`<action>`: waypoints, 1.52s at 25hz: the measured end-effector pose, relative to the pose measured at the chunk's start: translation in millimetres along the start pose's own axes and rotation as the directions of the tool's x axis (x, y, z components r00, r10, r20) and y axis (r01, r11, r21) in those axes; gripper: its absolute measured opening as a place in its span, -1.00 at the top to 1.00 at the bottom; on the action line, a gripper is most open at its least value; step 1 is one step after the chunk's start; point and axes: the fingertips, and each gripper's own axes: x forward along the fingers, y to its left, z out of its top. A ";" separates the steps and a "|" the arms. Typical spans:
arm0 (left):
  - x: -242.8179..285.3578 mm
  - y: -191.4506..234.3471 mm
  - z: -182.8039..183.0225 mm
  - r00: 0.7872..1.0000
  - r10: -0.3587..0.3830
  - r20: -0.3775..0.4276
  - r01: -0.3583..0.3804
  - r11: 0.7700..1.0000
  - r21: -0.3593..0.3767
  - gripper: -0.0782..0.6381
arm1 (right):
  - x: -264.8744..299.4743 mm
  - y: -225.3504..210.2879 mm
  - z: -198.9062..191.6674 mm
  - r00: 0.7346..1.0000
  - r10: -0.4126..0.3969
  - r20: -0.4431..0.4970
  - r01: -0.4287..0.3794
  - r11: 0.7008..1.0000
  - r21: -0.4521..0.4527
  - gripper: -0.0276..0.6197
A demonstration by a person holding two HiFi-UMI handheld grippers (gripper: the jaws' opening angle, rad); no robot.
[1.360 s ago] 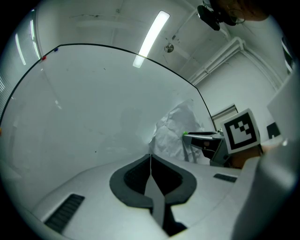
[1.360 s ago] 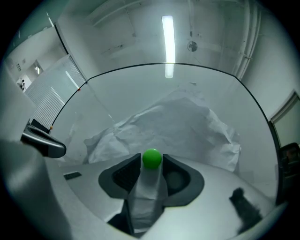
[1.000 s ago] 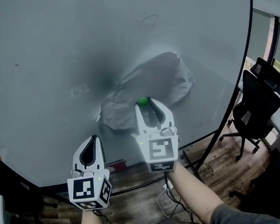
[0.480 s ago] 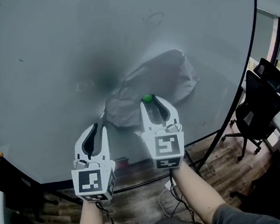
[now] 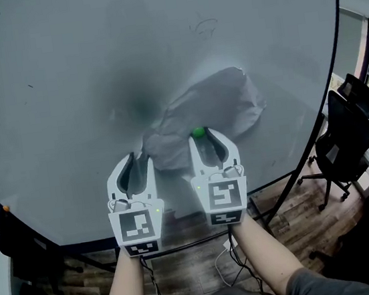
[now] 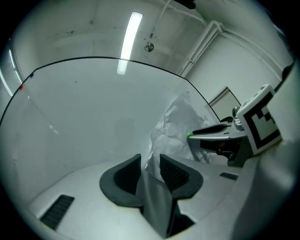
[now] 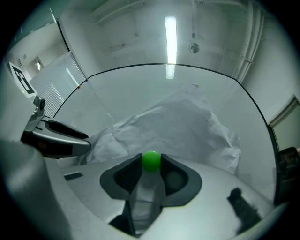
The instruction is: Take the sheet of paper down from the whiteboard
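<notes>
Two steps: left gripper [image 5: 138,160], fingers just spread astride the sheet [image 5: 219,102], should pinch first; then right gripper [image 5: 206,139], just clamped on the magnet [image 7: 151,160], pulls.

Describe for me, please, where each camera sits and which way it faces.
Head view: head-mounted, looking down at whiteboard and paper; both forearms show.
Left gripper view: rides left hand-held gripper, facing the whiteboard; just-opened jaws flank the paper's edge.
Right gripper view: rides right hand-held gripper; jaws on green magnet.
Both gripper views share the paper.
</notes>
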 end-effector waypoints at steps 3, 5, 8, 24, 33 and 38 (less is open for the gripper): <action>3.2 4.1 -1.9 0.999 0.035 -0.021 -0.035 0.999 -0.012 0.51 | -0.1 0.4 0.1 1.000 0.003 0.003 -0.003 1.000 0.004 0.52; 4.8 5.3 -4.3 0.999 0.032 -0.040 -0.034 0.999 -0.040 0.67 | 0.4 0.3 0.0 1.000 0.004 0.005 -0.004 1.000 0.008 0.52; 5.8 5.1 -5.9 0.999 0.010 -0.040 -0.013 0.997 -0.081 0.73 | 0.5 -0.2 0.1 1.000 0.002 0.008 -0.002 1.000 0.010 0.52; -14.4 0.3 3.5 0.996 -0.091 -0.001 0.090 0.985 -0.145 0.75 | -3.6 -0.8 -2.9 0.999 0.016 -0.036 -0.015 0.999 0.032 0.52; -40.4 4.9 -18.3 0.995 -0.086 -0.057 0.078 0.988 -0.136 0.75 | -40.6 9.4 -23.3 0.997 0.016 -0.081 -0.012 0.998 0.056 0.52; -73.9 12.2 -46.8 0.989 -0.073 -0.126 0.061 0.993 -0.097 0.75 | -80.0 22.4 -43.0 0.990 0.018 -0.136 -0.007 0.997 0.075 0.52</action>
